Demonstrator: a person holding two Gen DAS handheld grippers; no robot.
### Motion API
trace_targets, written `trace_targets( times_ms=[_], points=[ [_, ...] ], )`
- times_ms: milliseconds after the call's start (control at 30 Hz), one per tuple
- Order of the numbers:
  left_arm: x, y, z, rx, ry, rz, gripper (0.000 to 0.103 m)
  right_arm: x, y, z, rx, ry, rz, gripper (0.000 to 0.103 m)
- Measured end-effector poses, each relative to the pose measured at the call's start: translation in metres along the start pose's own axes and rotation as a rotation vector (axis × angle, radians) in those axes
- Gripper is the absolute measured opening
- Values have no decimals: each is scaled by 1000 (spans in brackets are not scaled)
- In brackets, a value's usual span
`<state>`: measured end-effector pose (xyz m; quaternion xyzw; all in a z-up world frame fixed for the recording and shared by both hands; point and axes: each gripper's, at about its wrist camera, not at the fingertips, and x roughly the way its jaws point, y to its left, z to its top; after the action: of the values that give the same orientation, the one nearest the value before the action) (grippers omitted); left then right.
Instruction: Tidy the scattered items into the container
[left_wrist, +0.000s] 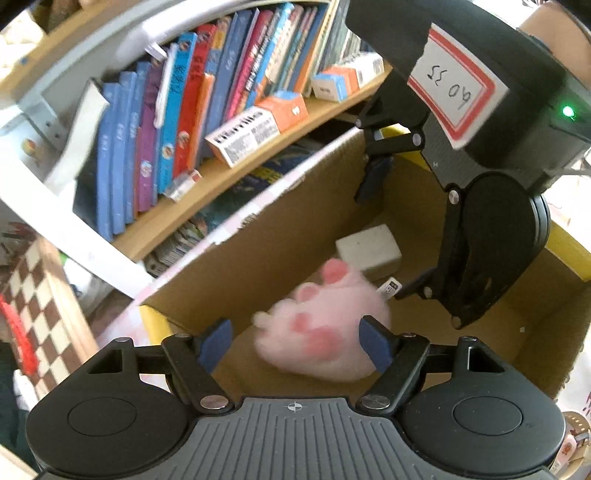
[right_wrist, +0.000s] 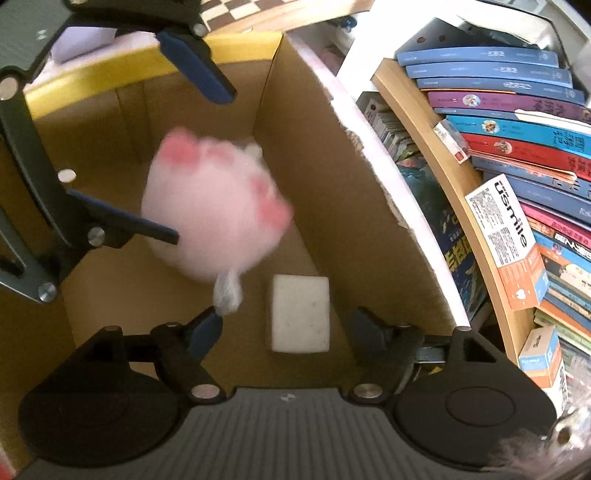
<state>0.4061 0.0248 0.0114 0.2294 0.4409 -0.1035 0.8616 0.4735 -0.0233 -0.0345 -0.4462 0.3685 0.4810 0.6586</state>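
A pink plush paw (left_wrist: 325, 325) (right_wrist: 214, 210), smeared by motion blur, hangs inside the open cardboard box (left_wrist: 288, 229) (right_wrist: 332, 192). My left gripper (left_wrist: 295, 343) (right_wrist: 197, 162) is open above the box, blue pads either side of the plush; I cannot tell whether a pad touches it. A white foam block (left_wrist: 369, 247) (right_wrist: 301, 314) lies on the box floor. Over that block my right gripper (right_wrist: 286, 328) (left_wrist: 391, 232) is spread open with nothing held. The plush's white tag (right_wrist: 227, 291) dangles close to its left finger.
A wooden bookshelf (left_wrist: 221, 173) (right_wrist: 424, 122) packed with books stands right behind the box's far wall. Orange and white cartons (left_wrist: 258, 129) (right_wrist: 509, 236) lie on the shelf. A chequered board (left_wrist: 40, 314) leans at the left.
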Motion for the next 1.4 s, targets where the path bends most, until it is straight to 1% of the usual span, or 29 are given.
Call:
trace_targets(
  times_ms=[67,333,400,467,567,700,800,967,1067,1267,1400],
  points=[
    [-11,-1,-2,-9,-30,34,84,-7,2,-1,-1,-12,-9,82],
    [-54,0,-7,-71,-157,126,86,-45,13,-6,10,-70,-64,85],
    [-67,0,-9,-88,-183,138,86,-55,17,-8,12,-88,-92,85],
    [-81,-5,-12,-98,-220,158,88,-69,25,-11,1,-110,-139,85],
    [-102,-8,-22,-118,-297,184,90,-92,37,-16,-10,-160,-180,85],
    [-126,-11,-36,-174,-368,180,90,-126,56,-23,15,-246,-218,87],
    [-142,-12,-48,-205,-397,172,90,-148,71,-28,66,-306,-254,87],
    [-176,-21,-72,-219,-454,169,92,-185,102,-45,149,-445,-304,87],
    [-195,-26,-87,-217,-490,173,95,-200,121,-53,211,-486,-339,87],
    [-225,-33,-120,-248,-529,188,96,-229,157,-68,341,-565,-410,87],
    [-240,-38,-145,-281,-539,200,96,-245,180,-78,438,-614,-471,92]
  ],
)
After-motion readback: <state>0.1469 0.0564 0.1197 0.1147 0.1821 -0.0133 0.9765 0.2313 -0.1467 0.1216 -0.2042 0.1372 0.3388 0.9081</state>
